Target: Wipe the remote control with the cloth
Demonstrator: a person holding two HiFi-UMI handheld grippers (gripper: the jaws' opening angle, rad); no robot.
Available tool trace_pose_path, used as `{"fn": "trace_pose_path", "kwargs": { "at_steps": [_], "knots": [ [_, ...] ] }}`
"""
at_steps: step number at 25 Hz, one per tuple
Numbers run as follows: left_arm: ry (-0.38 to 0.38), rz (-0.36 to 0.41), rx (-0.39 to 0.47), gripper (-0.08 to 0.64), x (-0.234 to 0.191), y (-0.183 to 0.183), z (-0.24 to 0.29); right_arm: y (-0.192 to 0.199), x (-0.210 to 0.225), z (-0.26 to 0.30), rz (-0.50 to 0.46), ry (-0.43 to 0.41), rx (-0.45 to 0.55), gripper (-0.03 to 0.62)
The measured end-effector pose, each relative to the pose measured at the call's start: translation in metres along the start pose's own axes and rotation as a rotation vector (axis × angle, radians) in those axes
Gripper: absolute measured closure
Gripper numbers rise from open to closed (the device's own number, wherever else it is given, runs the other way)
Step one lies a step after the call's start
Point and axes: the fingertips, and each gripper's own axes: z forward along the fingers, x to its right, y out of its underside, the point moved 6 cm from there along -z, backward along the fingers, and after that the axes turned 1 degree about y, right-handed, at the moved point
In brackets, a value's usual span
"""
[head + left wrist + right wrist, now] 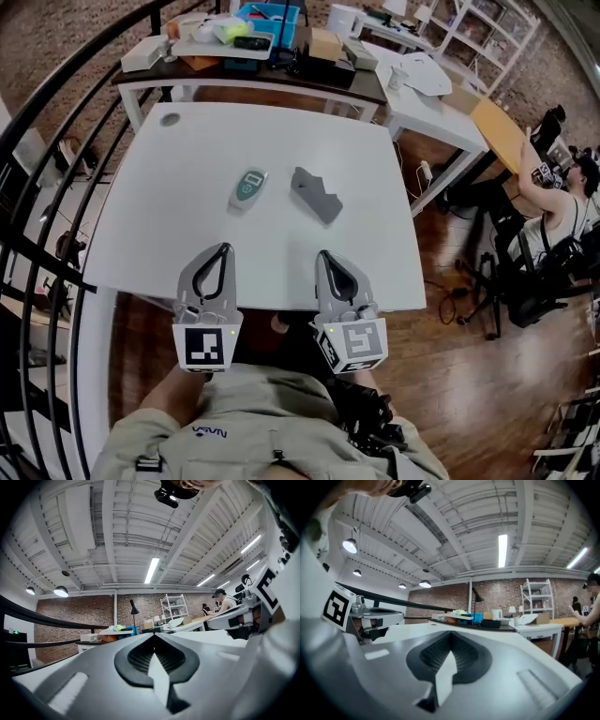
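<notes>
A small grey-and-teal remote control (247, 188) lies on the white table (187, 234), left of centre. To its right a folded grey cloth (315, 194) rests flat. Both grippers hover over the table's near edge, well short of the two objects. My left gripper (223, 249) is shut with nothing in it, and in the left gripper view its tips (153, 634) meet. My right gripper (322, 255) is also shut and empty, its tips (451, 633) closed together in the right gripper view. Neither gripper view shows the remote or the cloth.
A dark-topped table (253, 70) behind holds a blue bin (272, 21), boxes and clutter. A second white table (427, 94) stands at the back right. A black railing (56, 178) curves along the left. A person sits at the far right (562, 202).
</notes>
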Motion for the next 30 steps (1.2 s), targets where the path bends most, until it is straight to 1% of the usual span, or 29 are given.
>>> {"fn": "trace_pose_path", "kwargs": {
  "at_steps": [3,7,8,11,17,24,30],
  "knots": [
    [-0.016,0.017,0.008,0.554,-0.005,-0.003,0.009,0.000,0.005,0.000,0.008,0.026,-0.011,0.589],
    [0.018,0.071,-0.029,0.554,-0.001,0.003,0.009,0.004,0.005,-0.006,0.005,0.046,-0.035,0.590],
    [0.022,0.069,-0.037,0.555,0.001,0.006,0.008,0.006,0.005,-0.008,0.009,0.052,-0.040,0.590],
    [0.003,0.008,-0.031,0.555,0.006,0.007,0.004,0.011,0.006,-0.014,0.027,0.066,-0.051,0.589],
    [0.034,0.083,-0.070,0.554,0.012,0.012,-0.001,0.011,0.010,-0.021,0.033,0.078,-0.049,0.590],
    [0.019,0.032,-0.054,0.555,0.014,0.007,-0.005,0.007,0.011,-0.024,0.033,0.082,-0.045,0.591],
    [0.006,0.020,-0.035,0.555,0.018,0.005,-0.007,0.007,0.013,-0.027,0.033,0.082,-0.037,0.589]
  ]
}}
